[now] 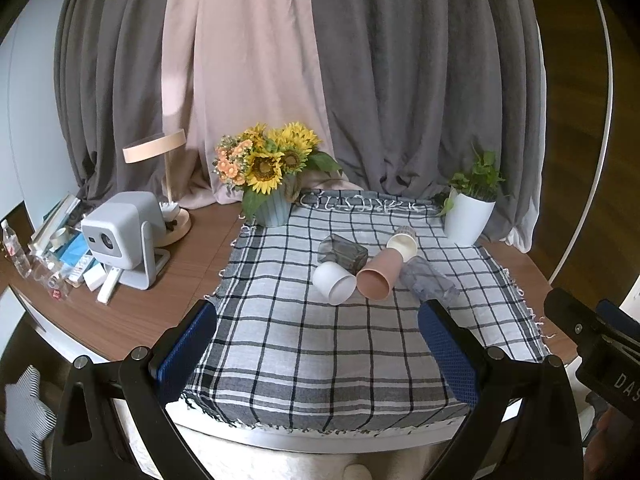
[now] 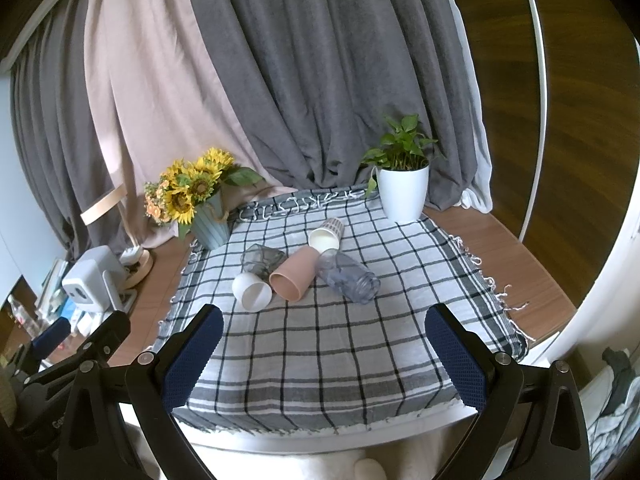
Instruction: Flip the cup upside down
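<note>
Several cups lie on their sides in a cluster on the checked cloth (image 1: 320, 344): a white cup (image 1: 333, 282), a pink cup (image 1: 378, 275), a dark grey glass (image 1: 343, 255), a clear glass (image 1: 429, 280) and a patterned cup with a white inside (image 1: 403, 243). They also show in the right wrist view: the white cup (image 2: 251, 291), pink cup (image 2: 292, 274), grey glass (image 2: 262, 261), clear glass (image 2: 347, 276), patterned cup (image 2: 326, 234). My left gripper (image 1: 318, 334) and right gripper (image 2: 323, 336) are both open and empty, near the table's front edge, well short of the cups.
A sunflower pot (image 1: 269, 182) stands at the cloth's back left, a white plant pot (image 1: 468, 212) at the back right. A projector (image 1: 120, 236), a lamp (image 1: 160, 168) and clutter sit on the left of the wooden table (image 1: 192, 264). Curtains hang behind.
</note>
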Tool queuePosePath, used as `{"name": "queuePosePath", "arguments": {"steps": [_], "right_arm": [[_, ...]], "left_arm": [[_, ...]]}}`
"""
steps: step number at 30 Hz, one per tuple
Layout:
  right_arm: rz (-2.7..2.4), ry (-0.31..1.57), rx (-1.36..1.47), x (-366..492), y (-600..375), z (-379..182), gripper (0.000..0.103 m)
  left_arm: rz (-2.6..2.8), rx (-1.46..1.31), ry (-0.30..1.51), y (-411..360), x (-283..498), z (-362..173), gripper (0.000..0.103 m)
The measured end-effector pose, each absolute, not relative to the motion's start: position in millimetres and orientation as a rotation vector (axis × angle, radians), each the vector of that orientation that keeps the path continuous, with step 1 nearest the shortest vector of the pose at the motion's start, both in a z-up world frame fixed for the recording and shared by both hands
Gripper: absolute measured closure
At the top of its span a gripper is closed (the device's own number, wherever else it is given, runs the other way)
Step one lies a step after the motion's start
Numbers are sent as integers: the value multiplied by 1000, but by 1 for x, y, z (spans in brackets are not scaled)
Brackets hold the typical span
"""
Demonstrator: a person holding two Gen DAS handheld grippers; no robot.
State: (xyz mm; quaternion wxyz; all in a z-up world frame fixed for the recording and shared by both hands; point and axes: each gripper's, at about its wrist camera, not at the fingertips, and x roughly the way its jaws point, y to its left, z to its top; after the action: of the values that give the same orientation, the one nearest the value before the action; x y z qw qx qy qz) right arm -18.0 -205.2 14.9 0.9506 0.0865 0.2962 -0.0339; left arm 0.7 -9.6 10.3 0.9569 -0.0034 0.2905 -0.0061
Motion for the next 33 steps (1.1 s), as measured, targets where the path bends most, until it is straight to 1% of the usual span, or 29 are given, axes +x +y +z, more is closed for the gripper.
{"name": "queuePosePath", "arguments": {"steps": [9, 17, 33], "right_arm": [[-68, 600, 177, -18, -205, 15, 1], [-71, 599, 182, -18, -205, 16, 1], [-69, 602, 186, -19, -206, 16, 1]], "left_arm": [[-14, -12, 590, -7, 0, 9, 0], [-20, -14, 597, -21, 0, 8, 0], [-22, -20, 597, -14, 1, 9, 0]]}}
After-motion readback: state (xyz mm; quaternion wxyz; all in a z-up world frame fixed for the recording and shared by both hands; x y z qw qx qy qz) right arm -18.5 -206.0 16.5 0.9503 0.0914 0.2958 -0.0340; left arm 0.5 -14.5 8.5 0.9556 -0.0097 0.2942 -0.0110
